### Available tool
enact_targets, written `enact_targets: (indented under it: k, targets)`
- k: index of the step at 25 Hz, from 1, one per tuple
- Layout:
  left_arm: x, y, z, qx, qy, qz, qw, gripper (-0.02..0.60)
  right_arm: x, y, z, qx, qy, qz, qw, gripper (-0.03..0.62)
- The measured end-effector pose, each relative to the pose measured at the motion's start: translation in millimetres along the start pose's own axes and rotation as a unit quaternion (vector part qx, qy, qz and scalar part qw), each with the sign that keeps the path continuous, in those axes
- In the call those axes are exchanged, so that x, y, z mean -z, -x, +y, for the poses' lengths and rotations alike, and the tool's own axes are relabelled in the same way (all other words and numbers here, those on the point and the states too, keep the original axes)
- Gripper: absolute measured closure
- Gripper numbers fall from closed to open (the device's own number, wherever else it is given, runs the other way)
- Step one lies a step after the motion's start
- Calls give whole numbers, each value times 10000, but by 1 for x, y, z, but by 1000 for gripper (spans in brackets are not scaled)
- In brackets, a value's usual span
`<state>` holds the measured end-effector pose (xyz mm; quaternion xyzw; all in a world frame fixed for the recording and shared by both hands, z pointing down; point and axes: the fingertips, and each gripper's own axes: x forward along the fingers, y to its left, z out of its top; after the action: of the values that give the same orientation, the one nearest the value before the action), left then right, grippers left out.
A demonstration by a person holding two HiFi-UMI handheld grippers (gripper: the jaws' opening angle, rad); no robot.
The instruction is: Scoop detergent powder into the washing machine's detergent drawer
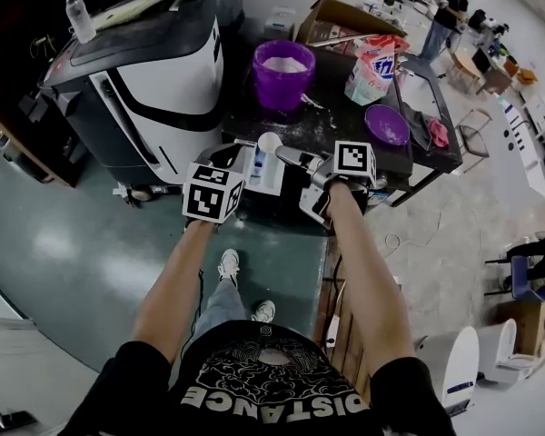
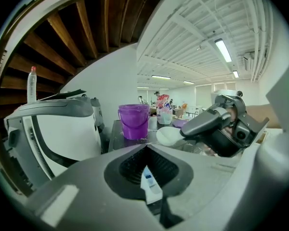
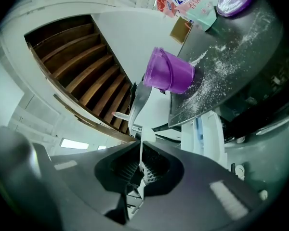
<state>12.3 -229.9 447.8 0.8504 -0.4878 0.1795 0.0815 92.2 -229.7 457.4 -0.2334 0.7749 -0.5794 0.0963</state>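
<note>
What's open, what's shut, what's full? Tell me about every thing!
white detergent drawer: pulled out, open.
round purple plastic bucket: lid off, white powder inside.
round purple lid: off the bucket, lying flat.
white plastic scoop: held over the drawer; load can't be told.
clear bottle with red cap: capped, upright.
left hand-held gripper: shut on the drawer.
right hand-held gripper: shut on the scoop's handle.

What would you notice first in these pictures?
The bright purple bucket of white powder on the dark table, beside the washing machine. Just in front, the right gripper holds a white scoop by the open drawer, which the left gripper grips.
</note>
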Motion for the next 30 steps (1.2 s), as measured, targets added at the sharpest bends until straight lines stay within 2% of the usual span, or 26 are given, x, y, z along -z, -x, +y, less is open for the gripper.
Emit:
enact_targets:
  k: [13, 18, 22, 30]
  targets:
    - [34, 11, 26, -337, 173, 266, 9989, 581, 28, -38, -39, 447, 339, 722, 9958, 553]
    - [41, 12, 36, -412, 261, 311, 9983, 581, 32, -49, -56, 961, 984, 1137, 9840, 553]
    - [44, 12, 40, -439, 293, 322, 9981, 581, 32, -58, -59, 1155, 1312, 1338, 9755, 553]
    - [49, 13, 47, -492, 308, 363, 9977, 581, 32, -68, -73, 1401, 1507, 1537, 9665, 553]
